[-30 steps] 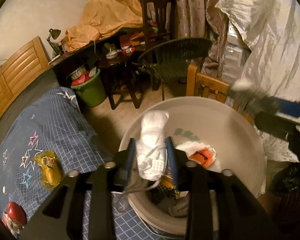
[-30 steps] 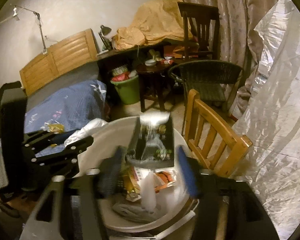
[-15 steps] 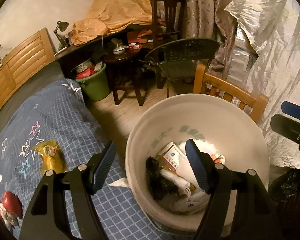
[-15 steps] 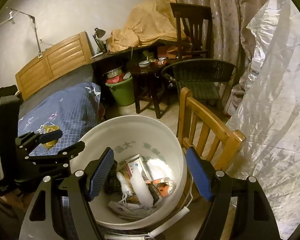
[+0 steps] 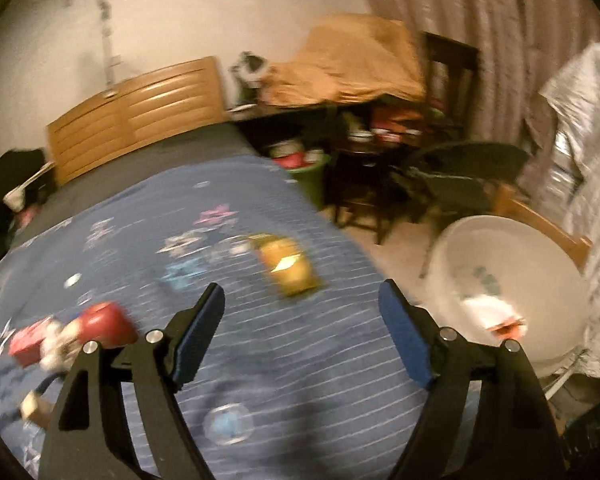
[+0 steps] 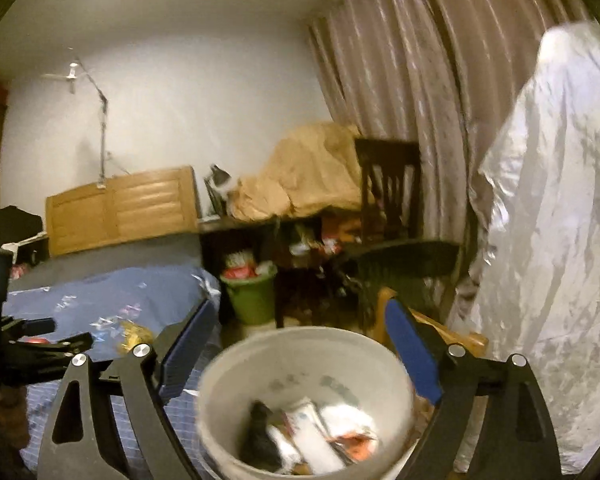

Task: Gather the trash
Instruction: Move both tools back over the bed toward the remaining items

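Left gripper (image 5: pixel 302 304), fingers wide, over one yellow foil packet (image 5: pixel 288 266) lying lengthwise near-to-far on the blue bed (image 5: pixel 140 240); right gripper (image 6: pixel 300 330), fingers wide, above one white plastic bucket (image 6: pixel 236 364).

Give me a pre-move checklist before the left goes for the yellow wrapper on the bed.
1. Left hand-held gripper open and holding nothing: ok.
2. Yellow wrapper in view ahead of it, lying on the blue bedspread: ok.
3. Wrapper sits between the finger lines: ok, roughly centred.
4. Image sharp enough to judge the wrapper's edges: not ok, motion blur.
5. Right hand-held gripper open, holding nothing, over the white bucket: ok.
6. Room left in the bucket: ok.
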The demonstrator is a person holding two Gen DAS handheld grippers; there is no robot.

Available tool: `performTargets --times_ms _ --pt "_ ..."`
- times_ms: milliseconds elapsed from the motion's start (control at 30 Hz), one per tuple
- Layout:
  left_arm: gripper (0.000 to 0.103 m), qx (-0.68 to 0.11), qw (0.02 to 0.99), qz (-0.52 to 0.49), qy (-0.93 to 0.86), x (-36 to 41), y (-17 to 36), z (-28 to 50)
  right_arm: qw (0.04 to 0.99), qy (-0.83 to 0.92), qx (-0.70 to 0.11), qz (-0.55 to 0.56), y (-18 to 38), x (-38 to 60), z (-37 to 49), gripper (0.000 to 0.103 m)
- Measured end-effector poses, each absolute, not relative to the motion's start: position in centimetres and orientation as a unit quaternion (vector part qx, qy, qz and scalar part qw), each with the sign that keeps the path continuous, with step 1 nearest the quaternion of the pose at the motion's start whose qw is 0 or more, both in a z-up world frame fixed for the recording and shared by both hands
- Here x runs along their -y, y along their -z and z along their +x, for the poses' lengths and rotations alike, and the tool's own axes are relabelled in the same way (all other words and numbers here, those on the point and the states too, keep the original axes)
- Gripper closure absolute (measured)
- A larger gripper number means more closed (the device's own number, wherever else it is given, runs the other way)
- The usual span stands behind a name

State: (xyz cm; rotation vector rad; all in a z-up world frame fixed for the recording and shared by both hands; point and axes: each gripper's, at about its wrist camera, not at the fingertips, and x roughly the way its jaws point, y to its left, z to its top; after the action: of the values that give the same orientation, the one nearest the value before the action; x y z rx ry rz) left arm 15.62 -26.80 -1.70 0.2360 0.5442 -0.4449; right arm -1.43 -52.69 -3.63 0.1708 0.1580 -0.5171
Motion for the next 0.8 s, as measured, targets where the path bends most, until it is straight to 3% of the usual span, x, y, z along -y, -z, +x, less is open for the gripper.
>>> performTargets --times_ms 200,533,800 --pt "0.026 -0.272 0.951 0.072 0.126 15.8 1.4 15.8 0.975 0.195 -0.084 0.062 4.1 46.3 1.6 0.015" --pt "0.023 -0.300 0.953 -0.005 -0.032 -0.9 3.0 15.3 0.985 0.038 -0.161 0.040 4.6 34.1 9.3 0.013" --pt "0.023 -0.349 0.933 -0.072 -0.048 -6.3 5.9 17.1 0.954 -0.132 -0.260 0.064 6.3 25.3 18.1 0.017"
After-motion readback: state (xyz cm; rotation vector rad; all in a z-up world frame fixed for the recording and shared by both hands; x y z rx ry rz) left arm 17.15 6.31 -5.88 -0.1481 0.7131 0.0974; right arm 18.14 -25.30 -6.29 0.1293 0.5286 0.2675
